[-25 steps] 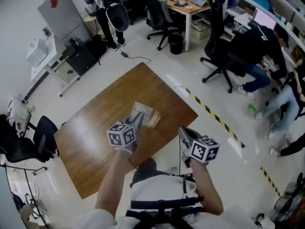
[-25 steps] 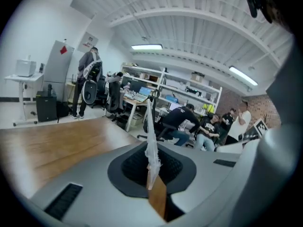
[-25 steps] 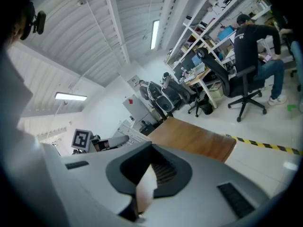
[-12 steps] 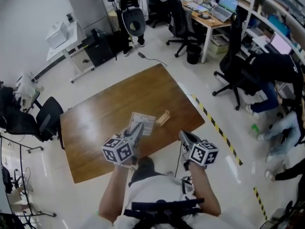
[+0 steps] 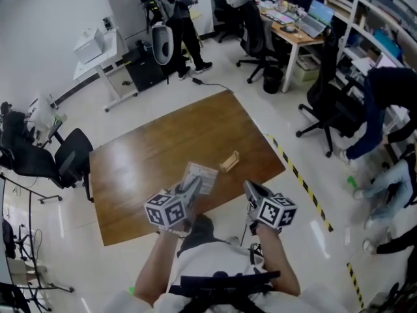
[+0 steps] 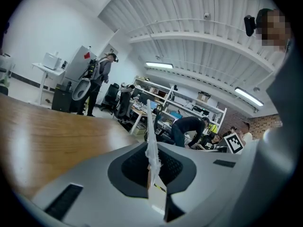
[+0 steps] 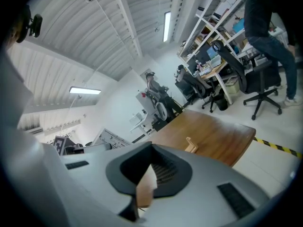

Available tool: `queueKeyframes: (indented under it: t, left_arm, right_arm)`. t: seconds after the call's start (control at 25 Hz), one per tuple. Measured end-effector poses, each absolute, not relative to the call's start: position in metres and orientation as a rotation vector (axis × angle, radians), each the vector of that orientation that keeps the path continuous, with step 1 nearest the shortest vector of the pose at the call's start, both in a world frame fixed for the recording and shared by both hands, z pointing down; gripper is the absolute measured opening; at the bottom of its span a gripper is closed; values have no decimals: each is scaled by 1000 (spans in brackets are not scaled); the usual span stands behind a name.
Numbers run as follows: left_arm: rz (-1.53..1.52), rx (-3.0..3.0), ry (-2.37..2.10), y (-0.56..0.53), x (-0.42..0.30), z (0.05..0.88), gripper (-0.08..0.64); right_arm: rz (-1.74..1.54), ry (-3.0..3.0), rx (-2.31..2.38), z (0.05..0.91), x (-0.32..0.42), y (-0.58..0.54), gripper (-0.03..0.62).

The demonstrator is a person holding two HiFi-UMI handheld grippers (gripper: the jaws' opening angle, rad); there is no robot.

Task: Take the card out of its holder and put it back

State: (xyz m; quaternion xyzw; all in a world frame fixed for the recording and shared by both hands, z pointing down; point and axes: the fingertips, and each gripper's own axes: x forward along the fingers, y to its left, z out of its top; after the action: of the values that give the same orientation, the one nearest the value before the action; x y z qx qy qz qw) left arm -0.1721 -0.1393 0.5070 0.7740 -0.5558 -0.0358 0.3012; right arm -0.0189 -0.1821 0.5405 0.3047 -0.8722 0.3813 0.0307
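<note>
**Head view.** The left gripper (image 5: 194, 185) holds the card (image 5: 200, 176) above the near part of the table (image 5: 143, 168). The wooden holder (image 5: 229, 161) lies on the table to the right of the card, clearly apart from it. 1 second ago the card overlapped the holder; half a second ago a small gap had opened, and now that gap is wider. The camera itself has also shifted, so part of the apparent movement belongs to the view. Judgement: the card is out of the holder, so the 1st half of the task is complete, and the return is not yet started. The right gripper (image 5: 249, 186) hangs at the near table edge, touching neither item.

**Left gripper view.** The card (image 6: 150, 136) is seen edge-on, upright, clamped between the 2 pads, with the jaws drawn narrow onto it. The table (image 6: 47, 131) runs off to the left. The holder is not visible here.

**Right gripper view.** The jaws stand close together with nothing between them. The holder (image 7: 191, 145) stands on the table (image 7: 213, 131) ahead, well apart from this gripper (image 7: 147, 174), and its slot looks free.

Judgement: reinsertion will need the card's lower edge lined up with the slot. The unsteadied holder may slide or tip under the push.
</note>
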Motion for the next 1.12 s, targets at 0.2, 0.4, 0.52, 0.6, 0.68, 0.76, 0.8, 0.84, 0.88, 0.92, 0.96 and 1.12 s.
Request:
queueKeyframes:
  t: [0.2,0.4,0.52,0.6,0.68,0.76,0.8,0.84,0.88,0.92,0.96,1.12]
  left_arm:
    - [-98,2070,-1458,-143,-172,505,15]
    - [-27,2067,-1436,-150,-172,511,14]
    - [36,2058,-1421,-161,-170,516,14]
    - [69,2064,-1410,-172,-168,517,14]
    - [102,2080,-1400,-185,-166,518,14]
    - [136,2097,-1389,-199,-164,520,14]
    - [150,2104,-1383,-206,-163,521,14]
    - [160,2110,-1376,-214,-163,522,14]
    - [170,2114,-1368,-222,-163,524,14]
    - [183,2119,-1358,-229,-163,526,14]
    - [200,2123,-1347,-236,-163,530,14]
    - [288,2135,-1300,-260,-158,549,14]
  right_arm:
    - [1184,-2678,975,541,-12,-180,5]
    - [1183,-2672,996,541,-14,-177,5]
    - [1185,-2672,1008,543,-13,-177,5]
    - [1185,-2670,1020,543,-11,-180,5]
    - [1177,-2670,1032,543,-8,-184,5]
    - [1165,-2668,1046,543,-7,-189,5]
    - [1162,-2666,1053,543,-7,-191,5]
    - [1162,-2664,1058,543,-7,-193,5]
    - [1163,-2662,1063,543,-8,-194,5]
    - [1164,-2659,1067,543,-8,-195,5]
    - [1166,-2655,1071,544,-8,-196,5]
    - [1166,-2636,1090,550,-7,-200,5]
